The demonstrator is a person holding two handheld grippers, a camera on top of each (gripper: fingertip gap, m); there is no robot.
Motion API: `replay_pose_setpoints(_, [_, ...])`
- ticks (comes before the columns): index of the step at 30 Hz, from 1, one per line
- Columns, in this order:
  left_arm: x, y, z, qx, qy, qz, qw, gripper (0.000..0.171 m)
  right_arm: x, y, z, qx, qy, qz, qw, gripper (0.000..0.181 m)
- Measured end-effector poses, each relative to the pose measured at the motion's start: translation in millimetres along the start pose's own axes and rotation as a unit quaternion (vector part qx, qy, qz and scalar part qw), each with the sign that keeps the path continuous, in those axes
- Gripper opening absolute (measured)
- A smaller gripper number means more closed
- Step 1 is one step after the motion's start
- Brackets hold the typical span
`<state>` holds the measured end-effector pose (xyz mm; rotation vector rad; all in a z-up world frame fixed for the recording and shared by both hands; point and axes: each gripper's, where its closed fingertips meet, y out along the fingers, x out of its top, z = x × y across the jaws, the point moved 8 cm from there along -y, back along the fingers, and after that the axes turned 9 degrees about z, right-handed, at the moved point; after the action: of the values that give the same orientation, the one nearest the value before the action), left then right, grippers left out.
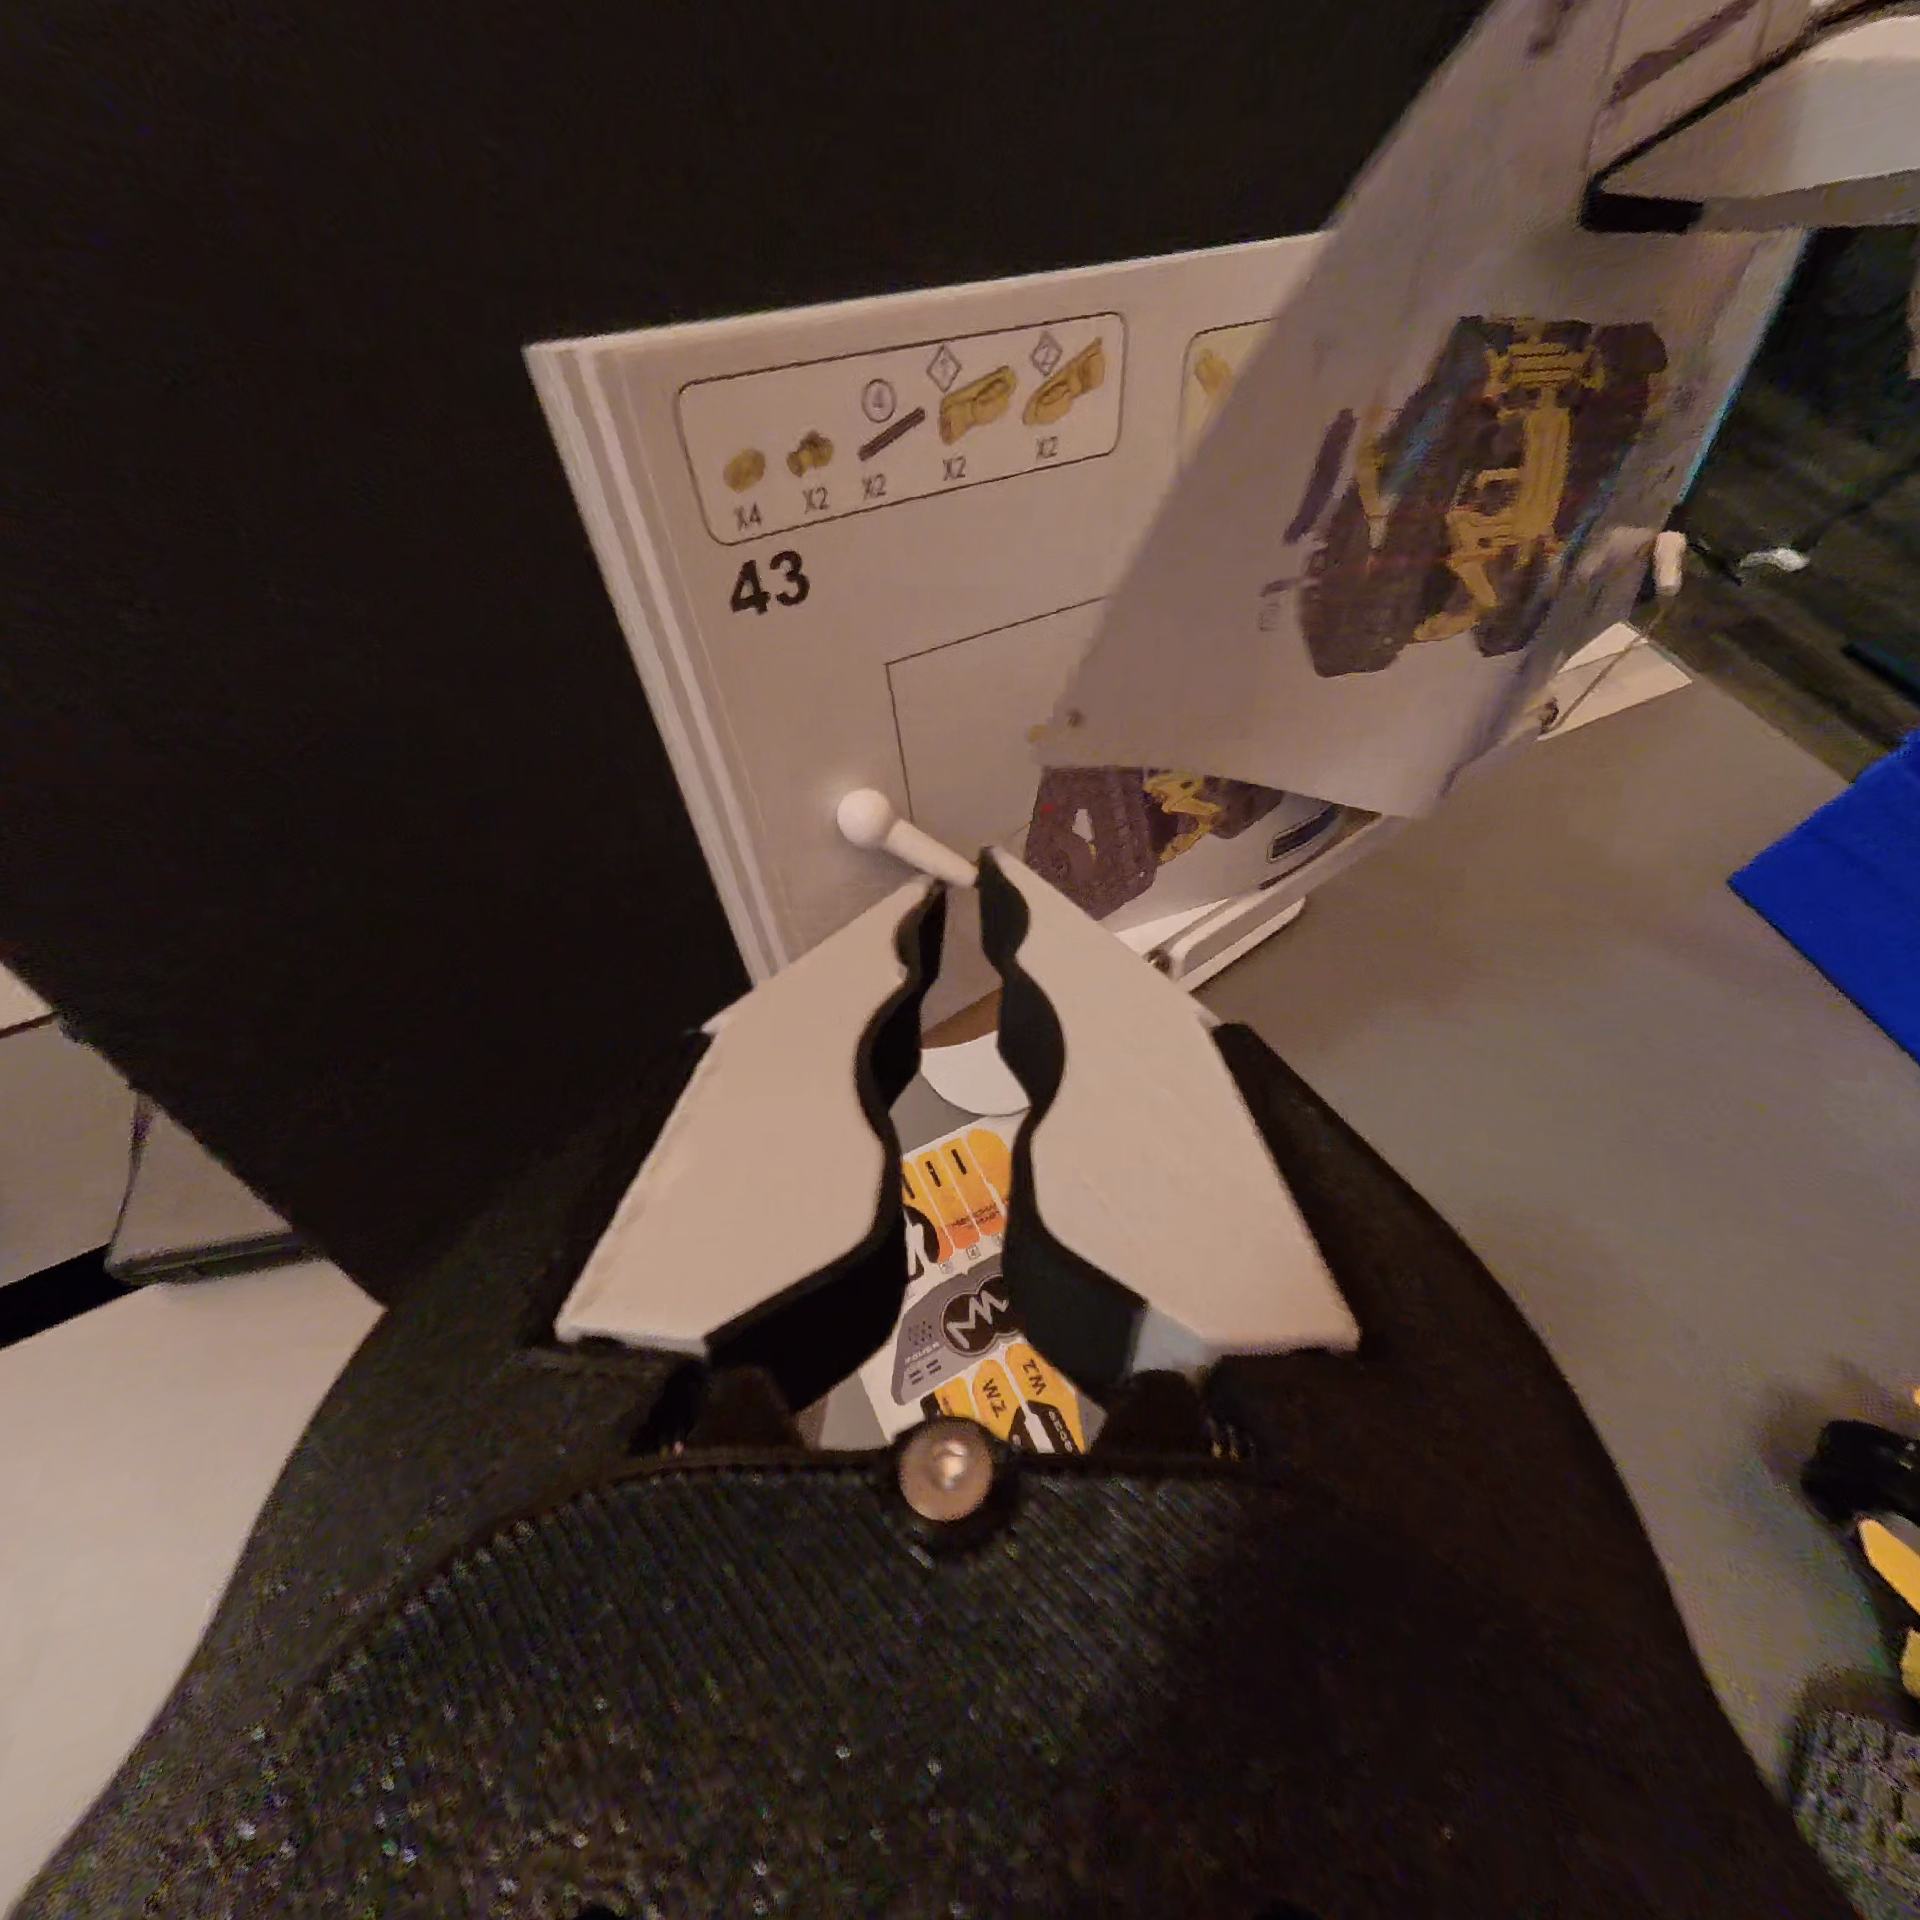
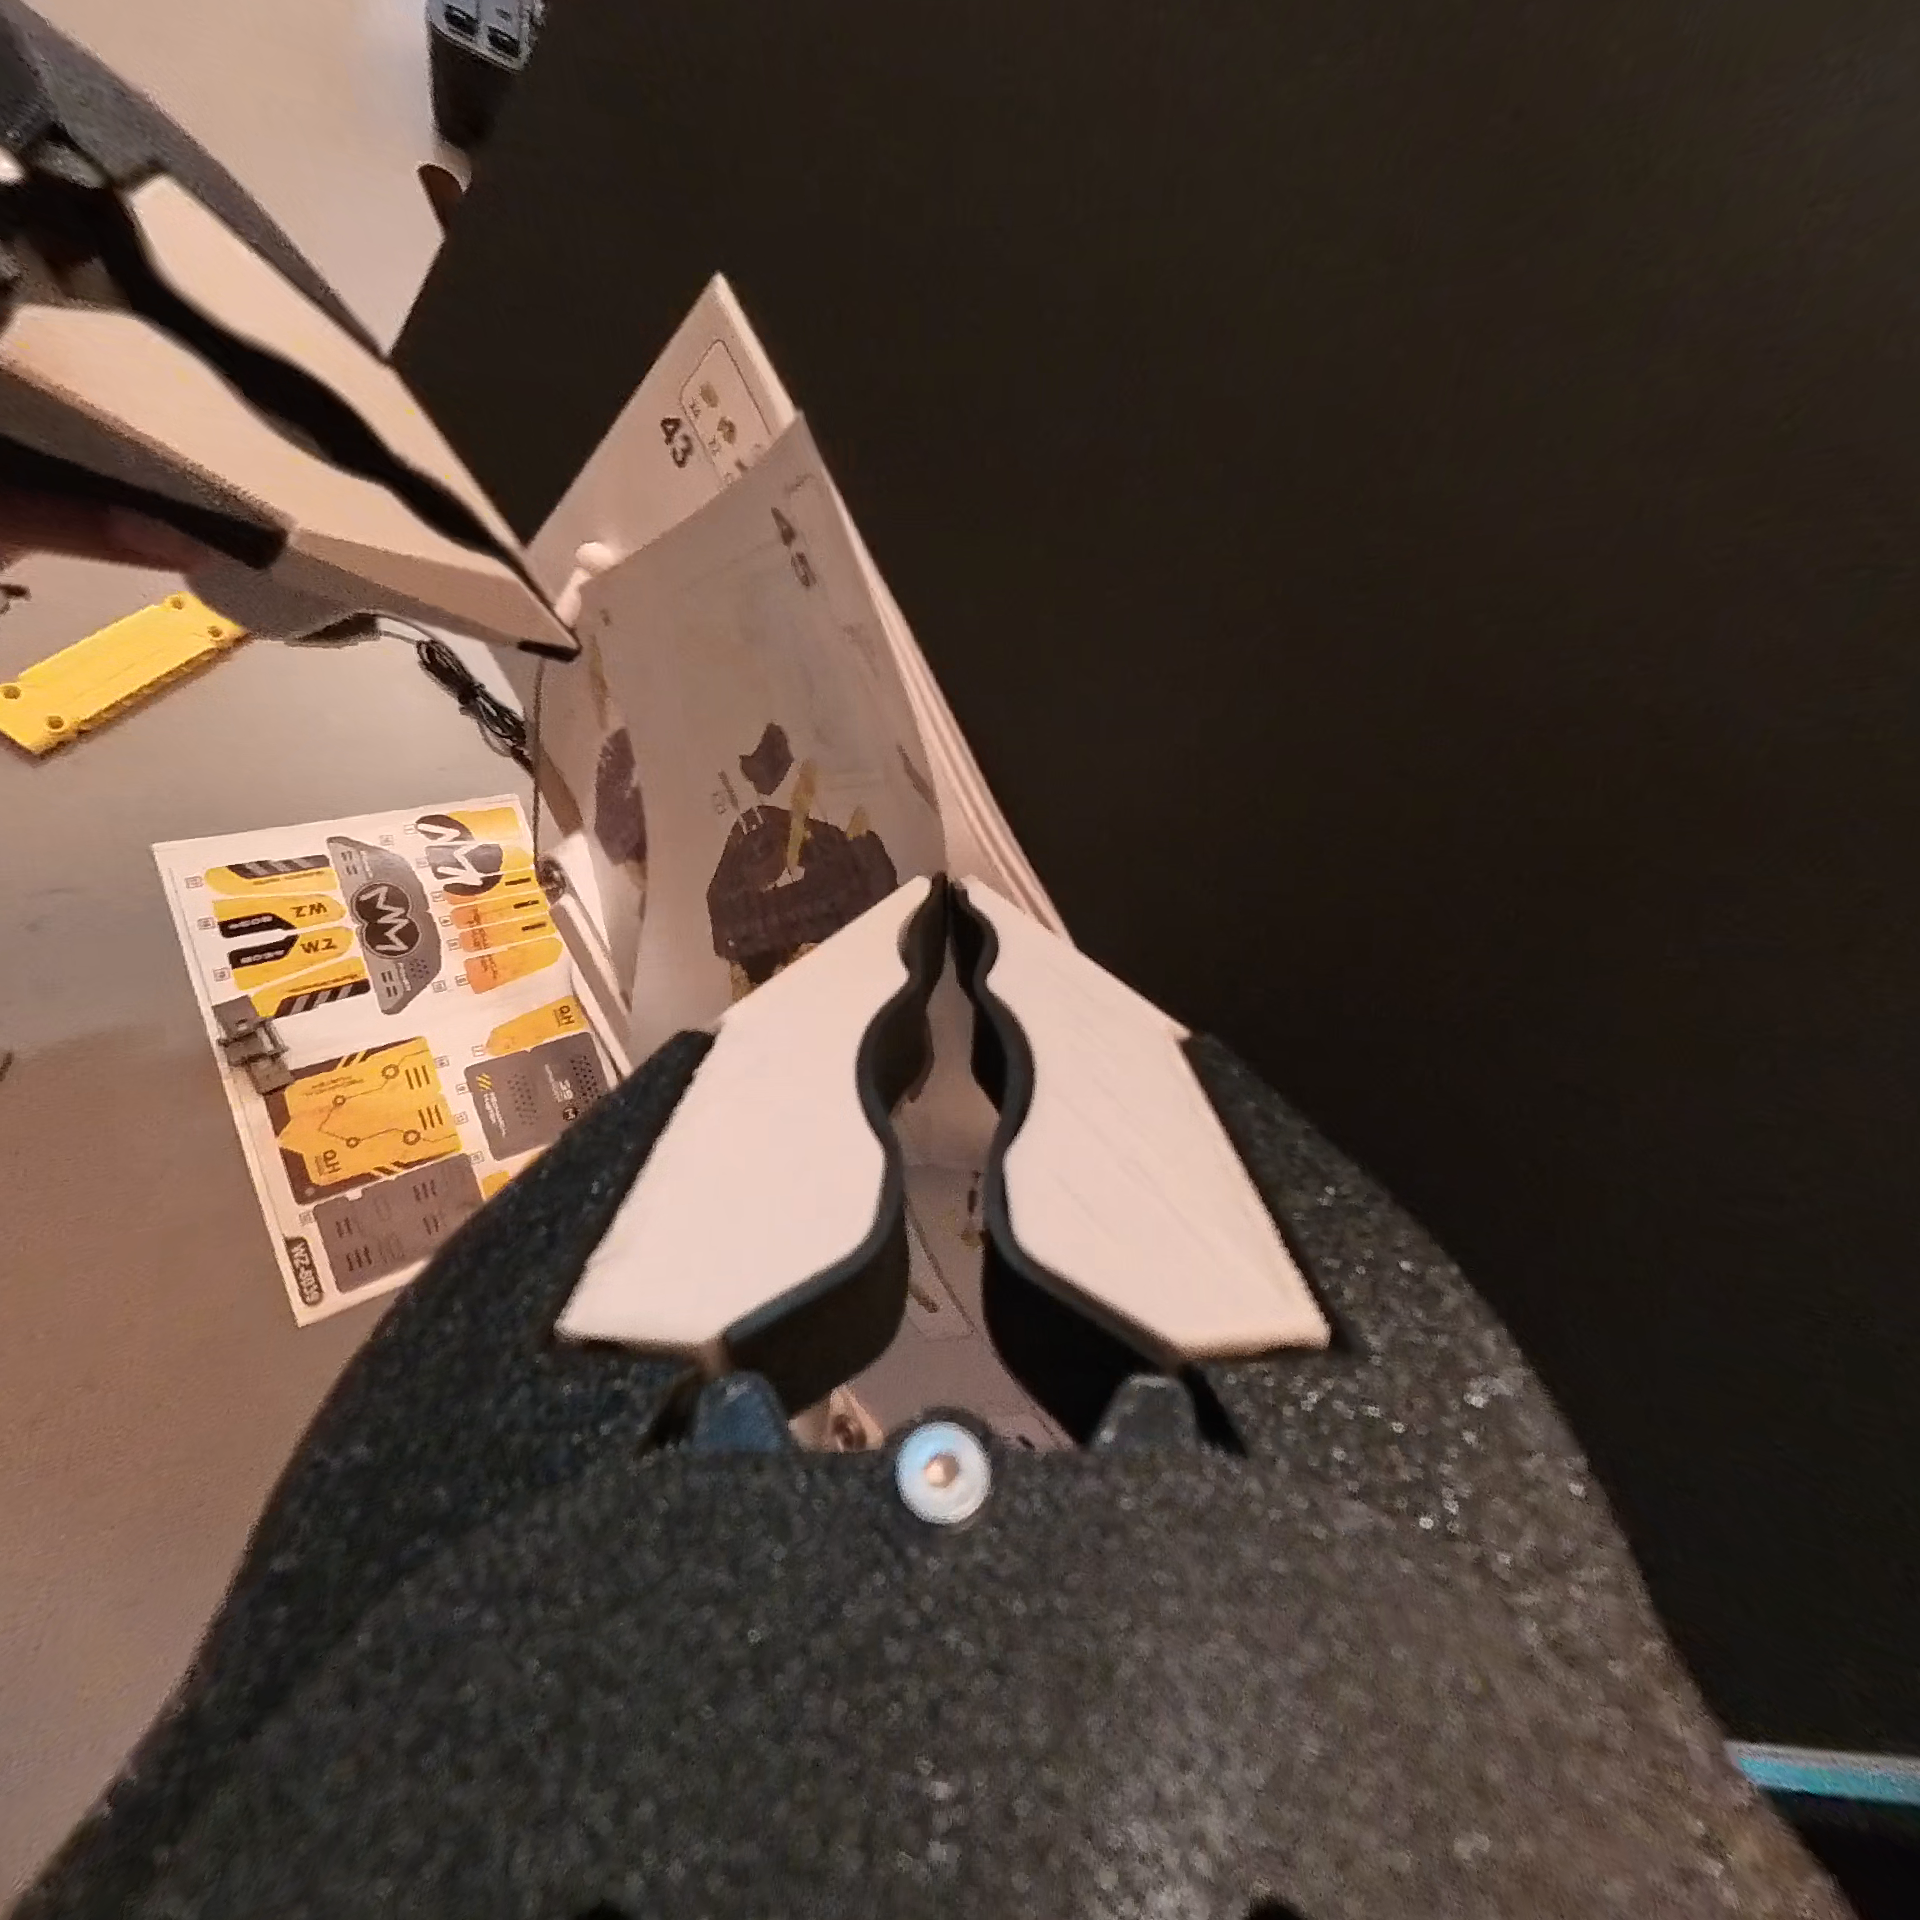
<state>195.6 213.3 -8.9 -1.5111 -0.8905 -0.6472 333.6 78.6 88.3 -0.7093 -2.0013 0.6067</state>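
Observation:
An instruction booklet (image 1: 831, 623) stands open against a black backdrop. My left gripper (image 1: 961, 883) is at the lower part of the left page, its tips closed on the shaft of a white ball-ended peg (image 1: 864, 816) that rests on that page. My right gripper (image 2: 943, 883) is shut on the edge of a loose page (image 2: 727, 727) and holds it lifted and curled away from the booklet. That page (image 1: 1403, 468) also shows in the left wrist view, with the right gripper's fingers (image 1: 1787, 166) pinching its top corner. The left gripper (image 2: 551, 629) shows in the right wrist view too.
A yellow and black sticker sheet (image 2: 353, 1049) lies flat on the grey table in front of the booklet. A yellow plate (image 2: 114, 675) lies further left. A blue object (image 1: 1849, 883) and black and yellow parts (image 1: 1870, 1507) sit at the right. The grippers' ends are close to 15 cm from one another.

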Motion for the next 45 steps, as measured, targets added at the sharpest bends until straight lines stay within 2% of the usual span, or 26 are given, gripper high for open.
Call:
replay_pose_setpoints(3, [-2, 2, 0, -0.025, -0.005, -0.005, 1.0, 0.0, 5, 4, -2, -0.022, 0.023, 0.015, 0.999, 0.0])
replay_pose_setpoints(6, [-4, -2, 0, -0.046, -0.004, 0.0, 0.999, 0.0, 11, 12, 1, -0.006, 0.041, 0.025, 0.999, 0.0])
replay_pose_setpoints(11, [0, -14, -8, -0.103, 0.011, -0.018, 0.994, 0.0, 23, 31, 12, -0.011, 0.022, 0.056, 0.998, 0.0])
replay_pose_setpoints(14, [-7, -11, -3, -0.049, 0.018, 0.027, 0.998, 0.0, 29, 36, 15, -0.027, 0.018, 0.08, 0.996, 0.0])
replay_pose_setpoints(17, [-10, 1, -4, -0.1, -0.011, 0.026, 0.995, 0.0, 29, 30, 11, -0.049, 0.03, 0.077, 0.995, 0.0])
replay_pose_setpoints(19, [-5, 9, 0, -0.1, -0.043, 0.002, 0.994, 0.026, 26, 28, 7, -0.048, 0.056, 0.067, 0.995, 0.0])
replay_pose_setpoints(22, [-1, 10, -2, -0.084, -0.042, 0.002, 0.996, 0.022, 22, 26, 2, -0.035, 0.099, 0.054, 0.993, 0.0])
replay_pose_setpoints(24, [-2, 11, -2, -0.04, -0.023, 0.008, 0.999, 0.009, 22, 26, 1, -0.029, 0.11, 0.043, 0.993, 0.0])
replay_pose_setpoints(26, [-1, 12, -8, -0.038, -0.009, 0.002, 0.999, 0.002, 24, 27, 2, -0.026, 0.11, 0.043, 0.993, 0.0])
replay_pose_setpoints(31, [2, 13, -19, -0.01, 0.022, -0.002, 1.0, 0.0, 32, 29, 6, -0.053, 0.081, 0.045, 0.994, 0.0])
replay_pose_setpoints(35, [-5, 10, -14, -0.012, 0.019, 0.023, 0.999, 0.0, 30, 28, 0, -0.059, 0.106, 0.032, 0.992, 0.0])
replay_pose_setpoints(39, [-10, 8, -8, -0.068, 0.0, 0.026, 0.997, 0.0, 23, 28, -5, -0.046, 0.144, 0.014, 0.988, 0.0])
replay_pose_setpoints(43, [-12, 6, -10, -0.097, 0.024, 0.028, 0.995, 0.0, 29, 31, 4, -0.05, 0.11, 0.022, 0.992, 0.0])
replay_pose_setpoints(45, [-11, 7, -13, -0.091, 0.034, 0.03, 0.995, 0.0, 35, 37, 14, -0.045, 0.084, 0.028, 0.995, 0.0])
